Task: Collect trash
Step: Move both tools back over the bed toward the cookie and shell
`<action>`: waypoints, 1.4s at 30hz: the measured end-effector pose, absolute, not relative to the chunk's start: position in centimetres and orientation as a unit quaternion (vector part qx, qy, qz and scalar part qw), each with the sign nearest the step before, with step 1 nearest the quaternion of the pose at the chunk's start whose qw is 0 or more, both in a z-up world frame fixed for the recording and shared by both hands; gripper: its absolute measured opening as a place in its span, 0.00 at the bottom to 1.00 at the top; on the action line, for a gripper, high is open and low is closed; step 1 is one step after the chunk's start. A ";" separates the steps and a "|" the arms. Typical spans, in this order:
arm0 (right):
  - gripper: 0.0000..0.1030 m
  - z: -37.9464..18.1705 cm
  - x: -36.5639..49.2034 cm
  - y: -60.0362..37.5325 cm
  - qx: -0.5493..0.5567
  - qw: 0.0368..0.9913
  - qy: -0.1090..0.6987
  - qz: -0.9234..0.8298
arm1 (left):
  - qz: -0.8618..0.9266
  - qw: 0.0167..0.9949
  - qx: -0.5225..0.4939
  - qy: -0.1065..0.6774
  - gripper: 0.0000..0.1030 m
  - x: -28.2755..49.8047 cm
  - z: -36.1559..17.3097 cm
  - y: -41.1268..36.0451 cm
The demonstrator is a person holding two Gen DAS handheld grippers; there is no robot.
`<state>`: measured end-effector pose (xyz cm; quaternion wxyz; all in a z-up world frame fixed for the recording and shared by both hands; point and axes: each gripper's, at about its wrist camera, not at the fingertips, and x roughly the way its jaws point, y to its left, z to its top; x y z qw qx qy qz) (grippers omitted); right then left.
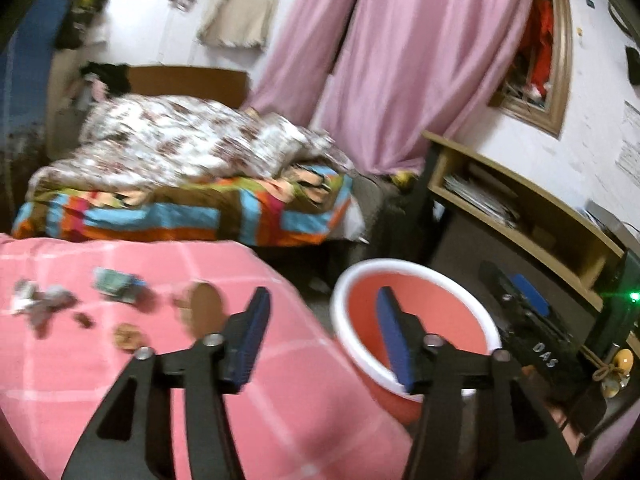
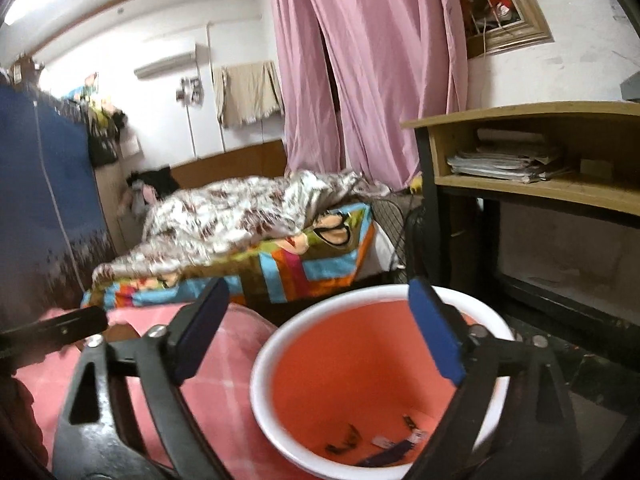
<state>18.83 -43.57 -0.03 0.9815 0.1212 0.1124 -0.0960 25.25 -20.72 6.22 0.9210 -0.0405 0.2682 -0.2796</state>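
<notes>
The right tongs [image 2: 316,332] gape wide and empty above the red bin [image 2: 360,364], the left tongs [image 1: 324,336] half-open beside it.

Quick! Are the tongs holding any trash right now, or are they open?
Left tongs: open, nothing between them, by the pink bucket.
Right tongs: open wide and empty, over the bucket.

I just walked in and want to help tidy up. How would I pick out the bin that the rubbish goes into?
Find the pink checked cloth in front of the bed; scraps still lie on it. Just past its right edge, on the floor by the wooden desk, stands a round bucket. It is the only open container there: white rim, salmon-red inside, bits of trash at its bottom.
</notes>
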 end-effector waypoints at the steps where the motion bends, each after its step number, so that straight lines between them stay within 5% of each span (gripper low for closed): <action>1: 0.81 0.1 18.9 -43.3 0.124 0.982 0.108 -0.093 | -0.268 0.927 -0.043 0.259 0.57 25.0 6.4 -19.9; 5: 0.86 0.9 18.8 -41.3 0.136 0.986 0.074 -0.064 | -0.204 0.952 -0.053 0.221 0.95 23.9 7.1 -16.3; 42: 0.86 2.4 16.4 -29.3 0.037 0.996 -0.048 0.071 | -0.046 0.994 -0.025 0.093 0.96 16.9 6.2 -2.8</action>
